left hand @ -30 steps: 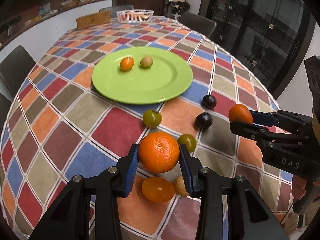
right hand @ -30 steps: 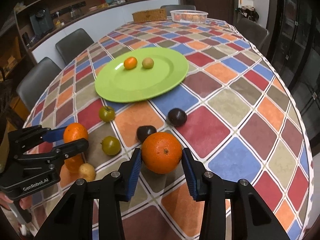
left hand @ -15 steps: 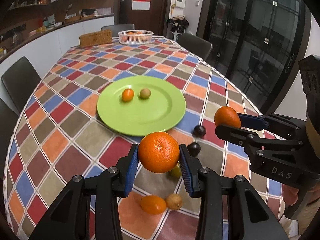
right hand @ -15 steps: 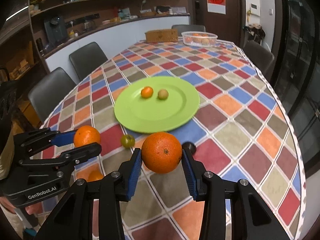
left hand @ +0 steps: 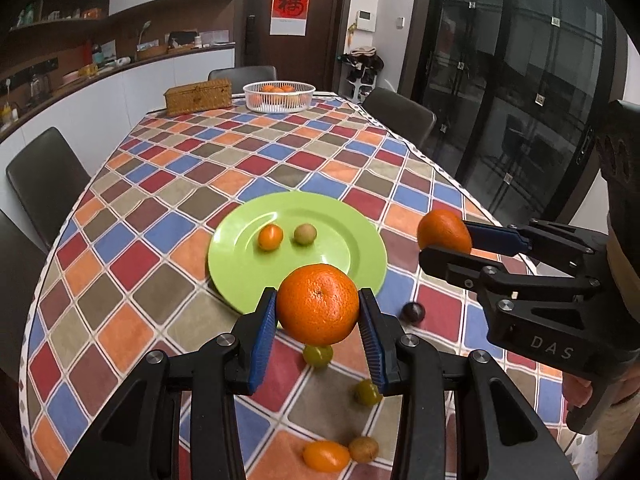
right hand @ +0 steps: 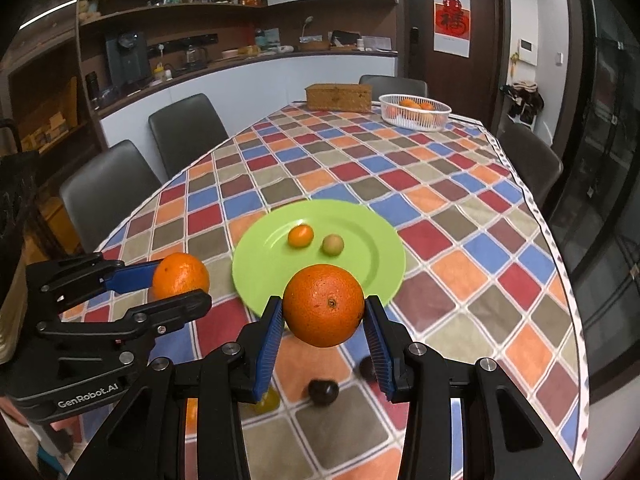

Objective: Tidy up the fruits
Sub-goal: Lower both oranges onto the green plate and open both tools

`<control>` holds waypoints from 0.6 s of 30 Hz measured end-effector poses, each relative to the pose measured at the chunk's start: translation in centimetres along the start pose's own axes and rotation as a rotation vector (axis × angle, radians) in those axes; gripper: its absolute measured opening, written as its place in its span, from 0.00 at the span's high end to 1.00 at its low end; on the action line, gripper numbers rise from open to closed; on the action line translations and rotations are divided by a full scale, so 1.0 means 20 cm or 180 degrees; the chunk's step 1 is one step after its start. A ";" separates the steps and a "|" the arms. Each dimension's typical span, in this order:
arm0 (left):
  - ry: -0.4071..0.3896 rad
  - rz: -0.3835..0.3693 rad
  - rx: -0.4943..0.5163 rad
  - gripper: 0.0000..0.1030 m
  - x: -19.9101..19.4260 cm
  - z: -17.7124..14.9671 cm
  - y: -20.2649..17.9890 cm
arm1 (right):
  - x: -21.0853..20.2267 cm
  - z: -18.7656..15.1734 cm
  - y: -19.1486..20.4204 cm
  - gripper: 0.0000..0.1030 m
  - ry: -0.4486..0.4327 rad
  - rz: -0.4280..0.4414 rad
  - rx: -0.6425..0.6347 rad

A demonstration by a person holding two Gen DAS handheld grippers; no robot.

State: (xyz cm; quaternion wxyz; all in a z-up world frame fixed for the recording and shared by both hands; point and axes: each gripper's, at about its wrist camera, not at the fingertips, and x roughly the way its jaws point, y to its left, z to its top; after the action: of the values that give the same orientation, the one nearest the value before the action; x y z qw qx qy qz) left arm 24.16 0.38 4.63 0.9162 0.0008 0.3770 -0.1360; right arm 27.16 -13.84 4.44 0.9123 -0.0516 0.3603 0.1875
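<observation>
Left gripper (left hand: 318,320) clamps mandarin (left hand: 318,304), right gripper (right hand: 323,322) clamps orange (right hand: 323,304); both fruits held in air, near side of green plate (left hand: 352,216). Loose small fruits on checked tablecloth (left hand: 160,296) below grippers, near side of plate. On plate: kumquat (left hand: 270,237), pale green fruit (left hand: 305,234). Well beyond plate: white basket (left hand: 279,98).

green plate (left hand: 352,256), orange mandarin (left hand: 318,304), checkered tablecloth (left hand: 160,216)
</observation>
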 end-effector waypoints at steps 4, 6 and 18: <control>-0.0003 -0.0008 0.0020 0.62 0.04 0.06 0.03 | 0.06 0.07 -0.01 0.60 0.0037 0.0043 -0.0020; -0.0004 -0.0004 0.0039 0.62 0.07 0.09 0.04 | 0.09 0.09 -0.01 0.60 0.0074 0.0024 -0.0046; 0.0161 -0.0025 -0.0023 0.62 0.35 0.18 0.16 | 0.37 0.19 -0.02 0.60 0.0378 -0.0002 -0.0229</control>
State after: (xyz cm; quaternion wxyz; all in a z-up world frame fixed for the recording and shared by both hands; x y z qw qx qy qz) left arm 32.17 1.44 2.08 0.9058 -0.0006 0.4005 -0.1382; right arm 34.71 -11.15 2.27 0.8869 -0.0956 0.4068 0.1966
